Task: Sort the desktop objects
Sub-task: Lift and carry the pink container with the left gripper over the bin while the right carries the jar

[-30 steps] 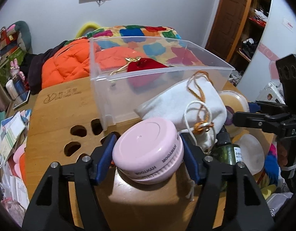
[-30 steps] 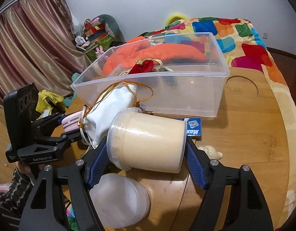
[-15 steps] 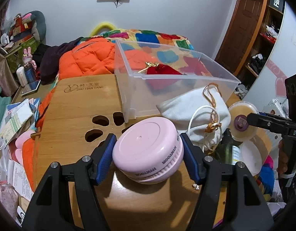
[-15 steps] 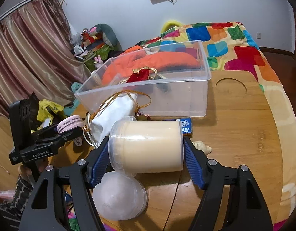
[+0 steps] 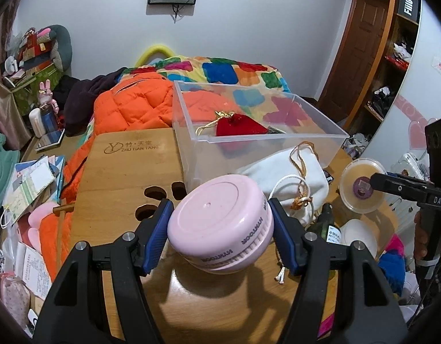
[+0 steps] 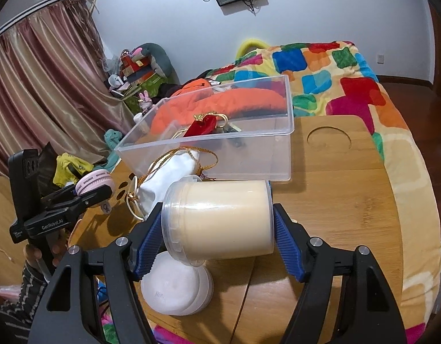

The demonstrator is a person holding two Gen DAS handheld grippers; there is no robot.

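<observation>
1. Left tool [image 5: 220, 230] clamped on pink round case [image 5: 220, 223], held clear above the table [image 5: 126, 166]; flat face tilted up and toward the camera.
2. Right tool [image 6: 217, 229] clamped on cream jar [image 6: 220, 220], lying sideways, long axis left-right, lid end left.
3. Judgement: carry both over the white pouch [image 5: 289, 177], level them, release low inside the clear bin [image 5: 191, 143] beyond.
4. Red pouch [image 5: 237, 126] already in bin.

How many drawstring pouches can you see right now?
2. A red pouch lies inside the clear bin; a white pouch lies on the table against the bin's front wall. More may be hidden behind the held items.
</observation>
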